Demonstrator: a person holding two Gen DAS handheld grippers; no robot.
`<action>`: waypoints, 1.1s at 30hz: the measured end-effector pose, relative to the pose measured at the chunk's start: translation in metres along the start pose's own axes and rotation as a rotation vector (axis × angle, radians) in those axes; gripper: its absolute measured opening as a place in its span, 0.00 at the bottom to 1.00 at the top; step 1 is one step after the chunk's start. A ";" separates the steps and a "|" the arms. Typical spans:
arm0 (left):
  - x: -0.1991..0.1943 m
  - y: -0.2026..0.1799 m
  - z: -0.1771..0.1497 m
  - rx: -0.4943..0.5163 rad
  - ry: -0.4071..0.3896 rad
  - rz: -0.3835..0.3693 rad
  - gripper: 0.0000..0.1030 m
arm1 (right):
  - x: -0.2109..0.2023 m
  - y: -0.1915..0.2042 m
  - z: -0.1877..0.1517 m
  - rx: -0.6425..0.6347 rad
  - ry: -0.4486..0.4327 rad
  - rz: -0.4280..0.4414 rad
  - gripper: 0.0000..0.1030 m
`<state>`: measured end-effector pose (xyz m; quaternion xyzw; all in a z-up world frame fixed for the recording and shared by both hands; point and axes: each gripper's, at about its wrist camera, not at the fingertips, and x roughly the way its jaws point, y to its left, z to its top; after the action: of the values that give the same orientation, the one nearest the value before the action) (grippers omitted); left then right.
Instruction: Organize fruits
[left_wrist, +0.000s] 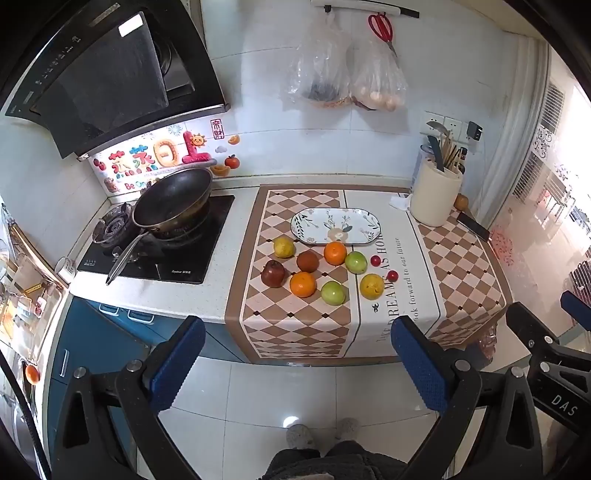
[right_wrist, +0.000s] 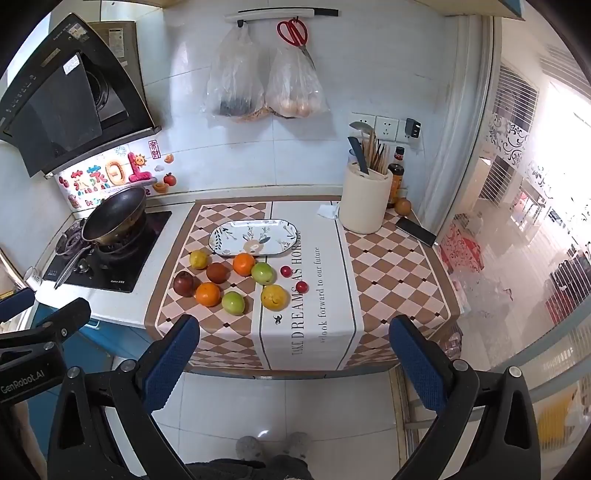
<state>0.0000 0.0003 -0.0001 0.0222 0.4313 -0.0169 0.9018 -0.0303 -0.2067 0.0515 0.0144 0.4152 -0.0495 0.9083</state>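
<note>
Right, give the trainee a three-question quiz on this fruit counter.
1. True or false: the plate already holds fruit.
2. How many small red cherry tomatoes lie on the cloth?
3. Which stands right of the plate: A) wok, B) utensil holder, C) scissors?

Key:
1. False. The plate is bare; all the fruit lies in front of it.
2. Two, right of the green fruit.
3. B.
</note>
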 end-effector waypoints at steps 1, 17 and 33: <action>0.000 0.000 0.000 0.002 0.001 0.003 1.00 | 0.000 0.000 0.000 -0.001 0.002 -0.002 1.00; -0.002 -0.001 0.004 0.004 -0.005 0.005 1.00 | -0.001 -0.001 0.000 0.004 0.003 0.004 1.00; -0.002 -0.003 0.005 0.005 -0.008 0.007 1.00 | -0.006 0.001 0.002 0.004 0.004 0.014 1.00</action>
<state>0.0027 -0.0031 0.0042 0.0261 0.4274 -0.0148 0.9035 -0.0329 -0.2050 0.0571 0.0191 0.4167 -0.0442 0.9078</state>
